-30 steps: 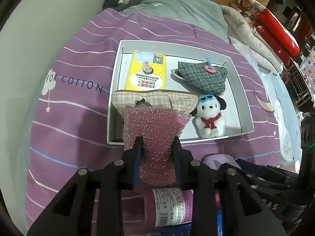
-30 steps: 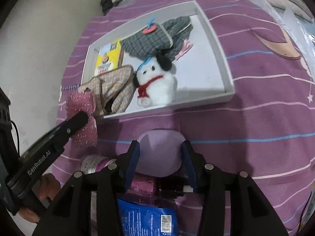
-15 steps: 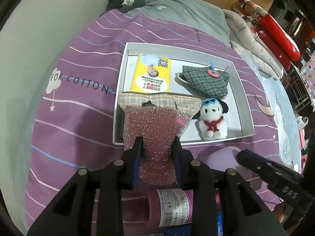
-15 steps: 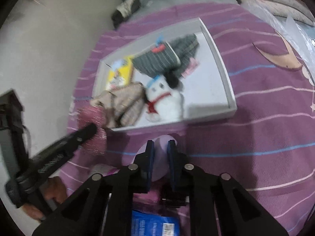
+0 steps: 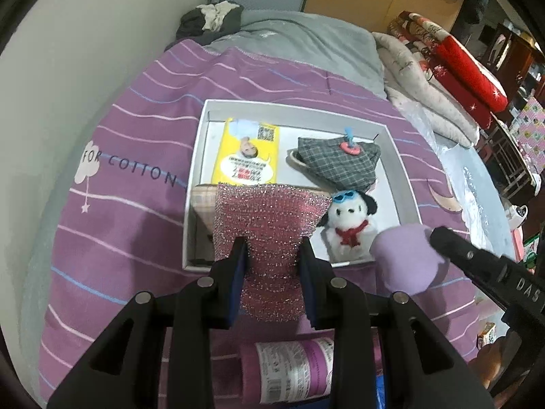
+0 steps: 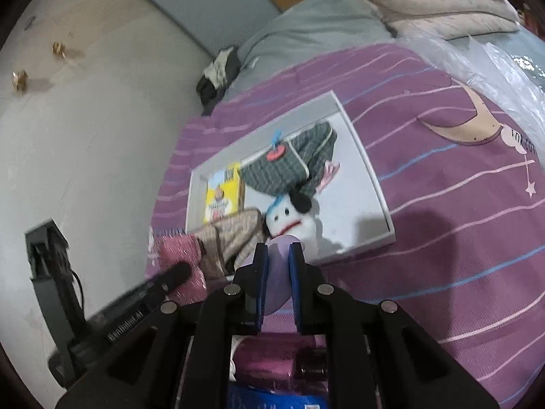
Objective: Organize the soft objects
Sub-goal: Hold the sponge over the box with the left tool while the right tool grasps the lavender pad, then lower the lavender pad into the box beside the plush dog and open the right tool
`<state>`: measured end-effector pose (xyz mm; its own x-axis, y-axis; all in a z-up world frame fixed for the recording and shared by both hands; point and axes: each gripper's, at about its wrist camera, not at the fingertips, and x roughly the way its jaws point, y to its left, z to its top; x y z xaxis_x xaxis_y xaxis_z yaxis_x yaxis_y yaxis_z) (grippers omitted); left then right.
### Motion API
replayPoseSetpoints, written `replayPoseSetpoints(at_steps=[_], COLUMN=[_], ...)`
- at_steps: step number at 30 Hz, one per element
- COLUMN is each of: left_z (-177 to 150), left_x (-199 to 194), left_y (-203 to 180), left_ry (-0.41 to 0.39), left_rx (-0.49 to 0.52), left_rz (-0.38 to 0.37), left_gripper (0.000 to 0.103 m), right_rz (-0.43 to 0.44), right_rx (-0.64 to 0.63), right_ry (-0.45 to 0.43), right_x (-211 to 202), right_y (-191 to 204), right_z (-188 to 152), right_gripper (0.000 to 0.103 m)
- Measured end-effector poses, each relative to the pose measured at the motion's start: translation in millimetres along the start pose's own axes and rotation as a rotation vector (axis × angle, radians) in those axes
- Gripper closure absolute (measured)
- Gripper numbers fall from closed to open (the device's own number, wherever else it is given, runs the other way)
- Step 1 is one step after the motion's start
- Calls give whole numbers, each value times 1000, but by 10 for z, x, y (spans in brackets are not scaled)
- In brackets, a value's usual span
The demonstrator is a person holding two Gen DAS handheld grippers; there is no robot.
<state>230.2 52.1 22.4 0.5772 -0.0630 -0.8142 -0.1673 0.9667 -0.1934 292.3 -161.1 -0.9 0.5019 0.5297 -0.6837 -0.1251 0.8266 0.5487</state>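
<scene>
**Purple quilt, white tray, two soft pieces held above**

Purple striped quilt (image 5: 129,177) spread over the bed, printed with "FOR COTTON" and a small cloud. Grey blanket (image 5: 306,44) bunched at the far end; pale and red folded bedding (image 5: 442,78) stacked off to the right.

On the quilt, white shallow tray (image 5: 405,184), its right part bare. Inside, toward the far wall: yellow printed packet (image 5: 247,151) at left, dark plaid pouch (image 5: 340,163) with a red and blue clip at right. Nearer: beige checked pouch (image 6: 235,235) at the left front corner, mostly hidden in the left wrist view. Beside it, white plush dog (image 5: 351,226) with black ears, blue goggles and red scarf.

Left gripper (image 5: 272,255) clenched on the pink glittery sponge (image 5: 269,218), pads pressing its lower half, upper half fanned out over the tray's near left corner.

Right gripper (image 6: 277,266) nearly closed, squeezing the lilac soft puff (image 5: 405,259) thin between the blue pads; held over the tray's near rim, just right of the dog.

Below both grippers, purple labelled bottle (image 5: 293,371) lying on its side.
</scene>
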Motion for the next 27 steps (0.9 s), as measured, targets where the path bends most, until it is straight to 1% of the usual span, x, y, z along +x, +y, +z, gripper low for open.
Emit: replayPoseSetpoints(at_steps=[2, 3, 5, 8, 9, 12, 13, 14, 16, 18, 21, 25, 27], left_z=[5, 8, 7, -2, 2, 12, 19, 22, 32, 42, 49, 39, 33], left_x=[25, 50, 97, 165, 175, 195, 216, 242, 302, 352, 402, 480, 509], left_y=[-24, -48, -99, -213, -255, -332, -370, -398, -467, -527, -577, -622, -637], left_ry=[-12, -17, -10, -1, -3, 2, 7, 11, 12, 11, 16, 32, 38], left_rx=[0, 1, 12, 43, 51, 57, 60, 63, 82, 102, 110, 124, 128], left_rz=[-14, -23, -24, -4, -5, -55, -74, -73, -37, -18, -17, -20, -17], left_gripper=[72, 72, 72, 72, 72, 72, 72, 72, 72, 72, 72, 72, 72], right_rz=[8, -5, -53, -162, -185, -225, -226, -225, -221, -242, -290, -312, -346], right_rx=[14, 18, 18, -36, -58, -114, -121, -124, -133, -153, -181, -180, -183], right_ry=[-50, -77, -121, -167, -183, -220, -222, -219, -220, -216, -202, -150, -121], right_x=[-36, -35, -26, 41, 53, 84, 97, 110, 140, 196, 274, 434, 525], right_y=[-25, -43, -77, -96, -101, -95, -95, -94, -92, -76, -79, -149, -182], right_z=[16, 23, 32, 41, 45, 60, 69, 78, 83, 82, 69, 54, 36], right_gripper=[92, 92, 92, 92, 92, 92, 92, 92, 92, 92, 91, 91, 91])
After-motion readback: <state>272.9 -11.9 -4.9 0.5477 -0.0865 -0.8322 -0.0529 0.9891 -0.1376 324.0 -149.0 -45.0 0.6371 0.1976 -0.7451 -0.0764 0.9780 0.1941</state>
